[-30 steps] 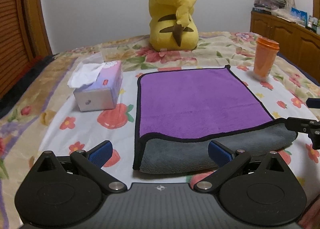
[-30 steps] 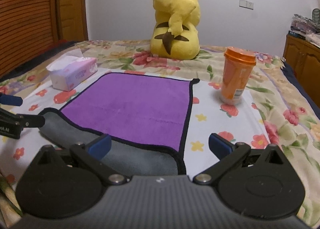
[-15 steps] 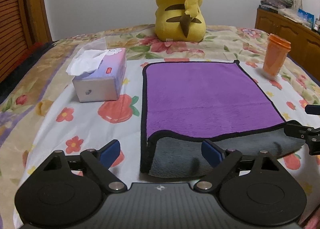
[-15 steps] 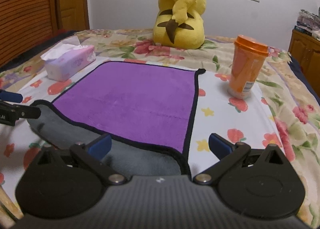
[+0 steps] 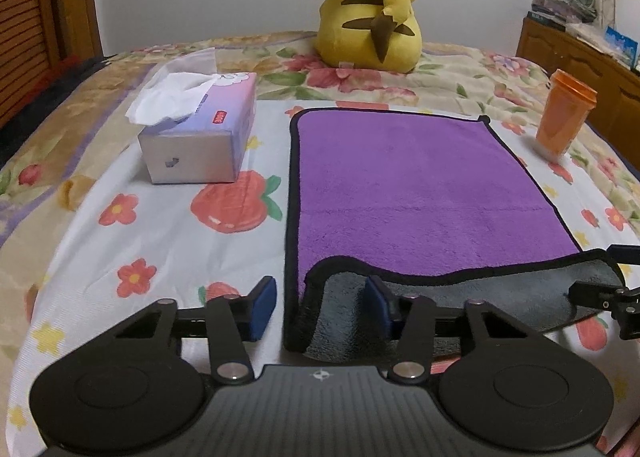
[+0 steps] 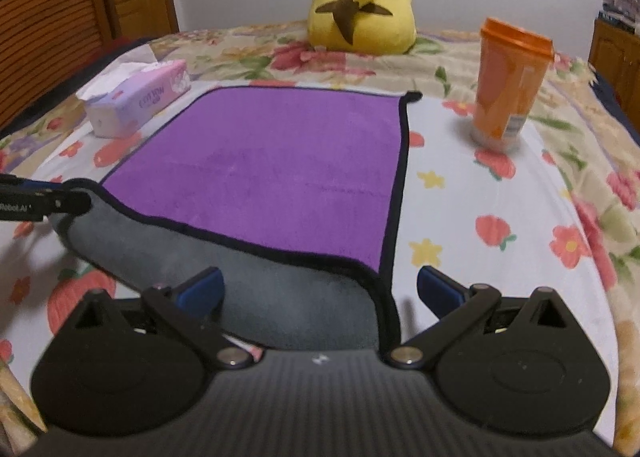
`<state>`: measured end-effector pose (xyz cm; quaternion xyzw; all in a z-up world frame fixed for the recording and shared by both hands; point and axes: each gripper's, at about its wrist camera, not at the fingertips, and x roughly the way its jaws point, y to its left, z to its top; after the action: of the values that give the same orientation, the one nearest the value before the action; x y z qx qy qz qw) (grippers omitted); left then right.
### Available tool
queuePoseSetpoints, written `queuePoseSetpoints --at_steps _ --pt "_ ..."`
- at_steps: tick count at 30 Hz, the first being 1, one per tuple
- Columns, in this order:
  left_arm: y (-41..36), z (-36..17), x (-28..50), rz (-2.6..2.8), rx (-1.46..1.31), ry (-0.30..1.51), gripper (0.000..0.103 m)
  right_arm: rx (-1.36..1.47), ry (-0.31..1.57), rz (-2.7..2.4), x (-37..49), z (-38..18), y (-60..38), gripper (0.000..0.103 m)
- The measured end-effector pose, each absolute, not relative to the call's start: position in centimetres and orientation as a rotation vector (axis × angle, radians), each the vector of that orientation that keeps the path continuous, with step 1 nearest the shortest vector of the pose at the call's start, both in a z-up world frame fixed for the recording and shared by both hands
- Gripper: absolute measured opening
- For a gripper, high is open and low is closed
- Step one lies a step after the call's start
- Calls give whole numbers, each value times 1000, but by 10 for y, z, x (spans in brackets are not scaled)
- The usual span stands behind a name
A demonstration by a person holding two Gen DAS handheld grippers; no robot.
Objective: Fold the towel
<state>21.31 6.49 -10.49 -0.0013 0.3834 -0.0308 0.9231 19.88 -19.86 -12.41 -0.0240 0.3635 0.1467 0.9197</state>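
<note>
On the bed (image 5: 168,241), across its floral quilt, one purple microfiber towel (image 5: 420,185) lies flat at the middle, its near hem turned back to show the grey underside. Soft, light and limp, it will likely drape and sag wherever it is unsupported; the black-bound near corners look the surest places to take hold. At the far edge sits one yellow Pikachu plush (image 5: 372,13). One tissue box (image 5: 200,141) stands just beside the towel's left edge, and one orange lidded cup (image 6: 510,85) stands near the right edge. Two tools work the near hem: the left gripper (image 5: 320,307), jaws spread, straddles the towel's near left corner, and the right gripper (image 6: 320,291), also spread, brackets the near right corner. Neither pinches cloth yet.
</note>
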Motion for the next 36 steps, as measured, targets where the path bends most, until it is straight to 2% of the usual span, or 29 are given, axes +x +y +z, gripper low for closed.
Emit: queuePoseSetpoints --at_steps 3,7,11,20,23,25,27,29,33,36 --pt "65 -106 213 -67 -7 790 47 -38 766 312 200 -126 -199 102" --pt "64 -107 213 -73 -4 795 43 -13 793 329 202 -128 -201 88" --pt "63 -109 214 -86 -1 811 35 -4 802 332 203 -128 -203 86" --pt "62 -115 215 -88 16 847 32 27 820 345 207 -124 -211 60" --pt "62 -114 215 -89 18 847 26 26 820 343 210 -122 -215 44" --pt "61 -114 214 -95 22 845 18 21 823 335 211 -122 -217 29" --pt "59 -113 213 -105 25 837 9 13 826 332 212 -123 -218 24" --pt "58 -111 212 -108 27 824 9 6 827 337 212 -123 -219 22" --pt "55 -105 210 -114 36 796 9 -27 818 353 211 -123 -216 9" --pt "54 -99 208 -119 39 775 9 -35 808 360 210 -122 -216 6"
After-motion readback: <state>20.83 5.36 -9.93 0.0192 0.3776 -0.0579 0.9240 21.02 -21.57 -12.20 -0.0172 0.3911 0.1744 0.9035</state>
